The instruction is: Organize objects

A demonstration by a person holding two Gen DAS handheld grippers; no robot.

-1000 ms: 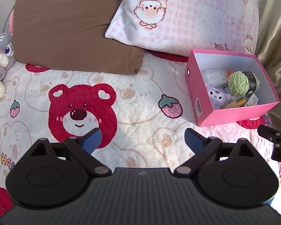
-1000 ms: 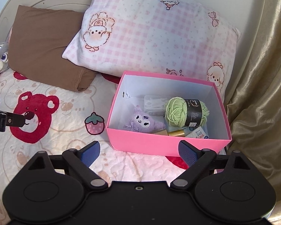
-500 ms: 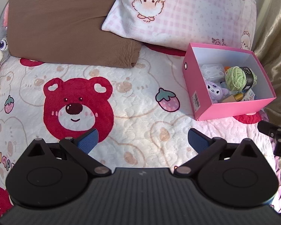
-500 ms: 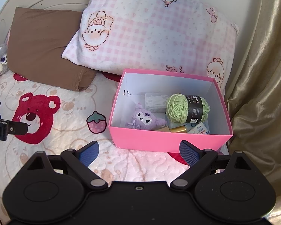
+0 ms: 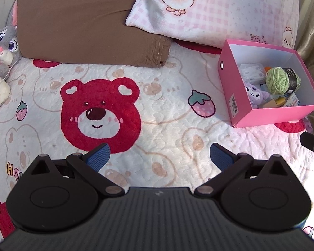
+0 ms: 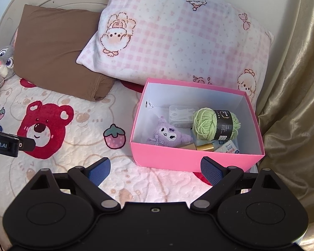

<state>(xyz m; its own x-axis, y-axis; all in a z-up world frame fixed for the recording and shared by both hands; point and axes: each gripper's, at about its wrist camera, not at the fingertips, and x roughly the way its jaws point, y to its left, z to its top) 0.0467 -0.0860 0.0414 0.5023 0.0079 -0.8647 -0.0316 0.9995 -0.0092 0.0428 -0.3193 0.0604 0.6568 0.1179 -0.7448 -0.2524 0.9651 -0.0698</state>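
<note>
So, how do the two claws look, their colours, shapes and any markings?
Both look alike. The left claw and the right claw each have a black ribbed body, two rounded black side plates, black link arms with silver pivot pins, and blue textured fingertips. In the right wrist view, the left claw's side carries white "Robot.AI" lettering.

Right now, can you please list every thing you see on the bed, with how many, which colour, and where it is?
Cardboard box: 1, pink, on the bedspread before the checked pillow.
Ball of yarn: 1, light green, in the box.
Small plush toy: 1, purple, in the box.
Clear plastic case: 1, in the box.
Gold tube: 1, in the box.
Checked pillow: 1, pink and white.
Plain pillow: 1, brown.
Rabbit plush: 1, grey, beside the brown pillow.
Bear-print bedspread: 1, white and red.
Curtain: 1, gold.
Left gripper: open, empty.
Right gripper: open, empty.
</note>
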